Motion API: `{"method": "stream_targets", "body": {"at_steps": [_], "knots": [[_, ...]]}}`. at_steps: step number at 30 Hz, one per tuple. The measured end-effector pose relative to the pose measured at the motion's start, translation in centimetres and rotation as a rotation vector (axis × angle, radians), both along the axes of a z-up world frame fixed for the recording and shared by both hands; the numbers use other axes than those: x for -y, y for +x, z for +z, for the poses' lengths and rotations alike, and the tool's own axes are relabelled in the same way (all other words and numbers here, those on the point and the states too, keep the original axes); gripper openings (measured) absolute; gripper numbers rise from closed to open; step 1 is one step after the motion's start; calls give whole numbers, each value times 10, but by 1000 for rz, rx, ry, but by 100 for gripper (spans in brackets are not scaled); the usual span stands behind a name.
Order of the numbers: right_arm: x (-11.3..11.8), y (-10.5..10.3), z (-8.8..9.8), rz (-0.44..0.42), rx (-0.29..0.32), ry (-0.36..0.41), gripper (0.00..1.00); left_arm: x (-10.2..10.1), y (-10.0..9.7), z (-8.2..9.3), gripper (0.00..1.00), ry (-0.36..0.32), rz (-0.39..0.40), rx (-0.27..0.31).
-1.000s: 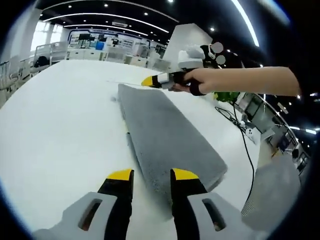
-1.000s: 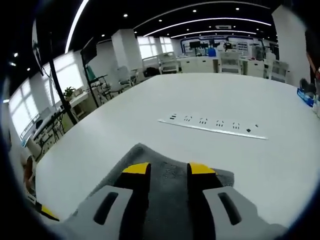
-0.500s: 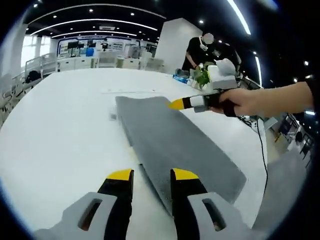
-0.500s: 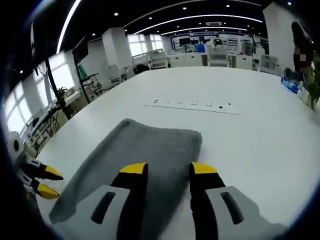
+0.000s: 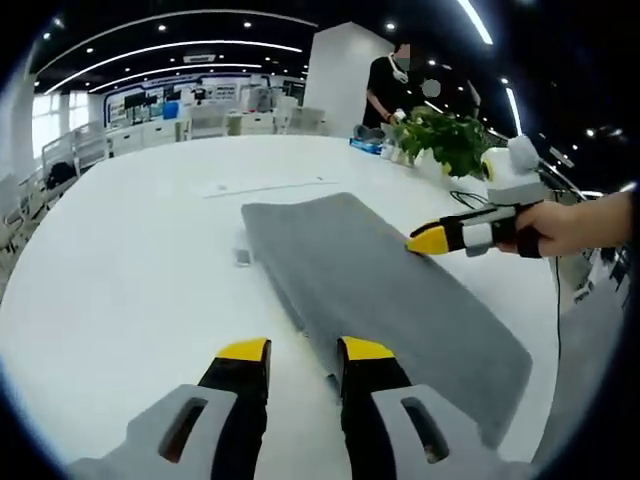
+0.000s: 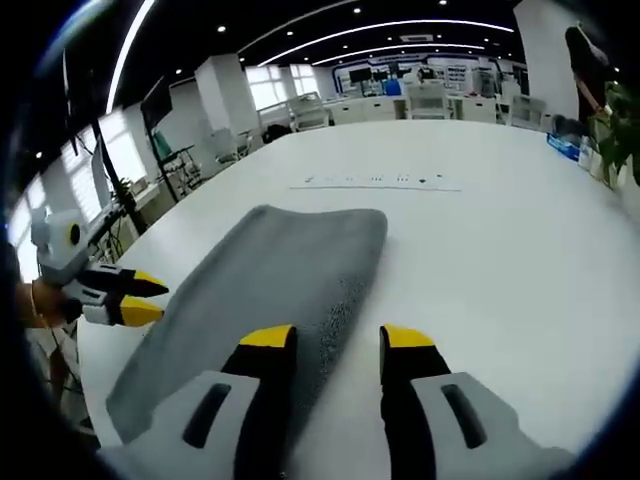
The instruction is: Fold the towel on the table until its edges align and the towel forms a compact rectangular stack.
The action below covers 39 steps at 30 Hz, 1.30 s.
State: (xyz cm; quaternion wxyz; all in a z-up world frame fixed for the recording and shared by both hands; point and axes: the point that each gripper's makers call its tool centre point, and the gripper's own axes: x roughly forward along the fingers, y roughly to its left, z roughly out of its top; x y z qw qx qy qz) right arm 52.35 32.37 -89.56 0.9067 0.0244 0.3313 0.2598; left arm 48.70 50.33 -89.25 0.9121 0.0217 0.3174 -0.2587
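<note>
In the left gripper view we see our left claw [image 5: 293, 352] rising from the bottom, its two yellow-tipped jaws parted with a gap between them and nothing held. It hangs over the white table [image 5: 120, 270] at the near end of the grey towel [image 5: 380, 285]. The towel lies flat as a long folded strip, running from just ahead of the jaws away toward the middle of the table, and its near left edge shows a doubled layer. The right claw [image 5: 422, 241] comes in from the right, held by a hand [image 5: 570, 228]; its yellow tips sit at the towel's right edge, and we cannot tell from here whether they touch the cloth. Beyond the towel a white power strip [image 5: 265, 186] lies on the table, a potted plant [image 5: 440, 135] stands at the far right edge, and a person [image 5: 385, 85] in dark clothes stands behind it.

In the right gripper view our right claw [image 6: 333, 340] also stands with its jaws apart and empty, over the towel's [image 6: 265, 280] near edge; the left jaw is over the cloth, the right jaw over bare table [image 6: 500, 260]. The towel stretches away to a rounded far end, well short of the power strip [image 6: 375, 183]. The left claw [image 6: 140, 298] shows at the left, just beside the towel's long edge, jaws parted
</note>
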Motion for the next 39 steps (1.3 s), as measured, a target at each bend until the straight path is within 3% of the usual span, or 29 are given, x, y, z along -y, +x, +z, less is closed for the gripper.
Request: {"method": "stream_targets", "body": {"at_steps": [4, 7, 13, 18, 22, 25, 27, 29, 34, 39], "knots": [[-3, -10, -4, 14, -11, 0, 29, -2, 3, -9, 26, 5, 21, -25], [-8, -14, -9, 13, -32, 24, 17, -1, 2, -17, 25, -11, 46, -56], [-6, -15, -17, -4, -15, -17, 15, 3, 0, -16, 21, -15, 24, -41], [-8, -12, -17, -18, 7, -14, 10, 13, -3, -17, 9, -36, 4, -53], [-6, -13, -16, -20, 3, 10, 10, 15, -4, -16, 7, -1, -12, -29], [-5, -14, -15, -30, -15, 13, 9, 17, -4, -16, 6, -56, 18, -33], [-4, -14, -15, -41, -21, 16, 9, 18, -3, -17, 6, -46, 18, -32], [0, -15, -15, -41, -19, 13, 9, 23, -4, -16, 5, -18, 4, -25], [24, -21, -12, -51, -21, 9, 9, 43, -9, -16, 5, -21, -12, -24], [58, -29, -15, -75, -30, -13, 9, 77, -19, -15, 5, -22, -43, -10]]}}
